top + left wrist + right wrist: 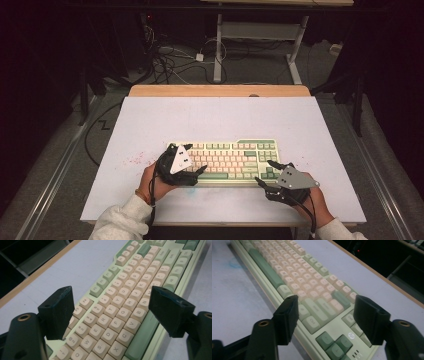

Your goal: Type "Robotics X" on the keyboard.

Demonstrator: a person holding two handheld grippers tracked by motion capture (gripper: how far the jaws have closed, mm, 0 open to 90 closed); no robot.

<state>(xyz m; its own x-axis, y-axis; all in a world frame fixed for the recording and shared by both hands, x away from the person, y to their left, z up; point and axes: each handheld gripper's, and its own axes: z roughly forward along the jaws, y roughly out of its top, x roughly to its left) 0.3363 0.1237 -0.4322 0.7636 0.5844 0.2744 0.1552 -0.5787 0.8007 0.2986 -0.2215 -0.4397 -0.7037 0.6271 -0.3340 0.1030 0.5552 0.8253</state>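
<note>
A: Left first. Where's the left gripper point(199, 171)?

B: Over the left end of the keyboard point(227, 160), which lies across the near middle of the white table point(215, 117), close to the person's edge. In the left gripper view the jaws stand wide, letter keys point(117, 312) showing in the gap, nothing between the pads. Holds nothing.

A: Touching the keys?

B: Can't tell. Tips look just above the letter rows, one toward the number row, the other near the long green space bar point(143, 332).

A: Right side?

B: Right gripper point(265, 172) sits at the keyboard's right end, by the near corner. Jaws parted, medium-wide, empty. In the right gripper view they straddle the Ctrl key point(311, 323) and the green arrow keys point(334, 342), just above them.

A: Step?

B: I'd say working the keyboard with both grippers, each at one end: poised between presses, or lining up to take hold of the ends. Nothing gripped yet.

A: Next move?

B: My guess: either lower one fingertip onto a single key without catching its neighbours, or close both on the keyboard's ends evenly so it doesn't skew.
</note>
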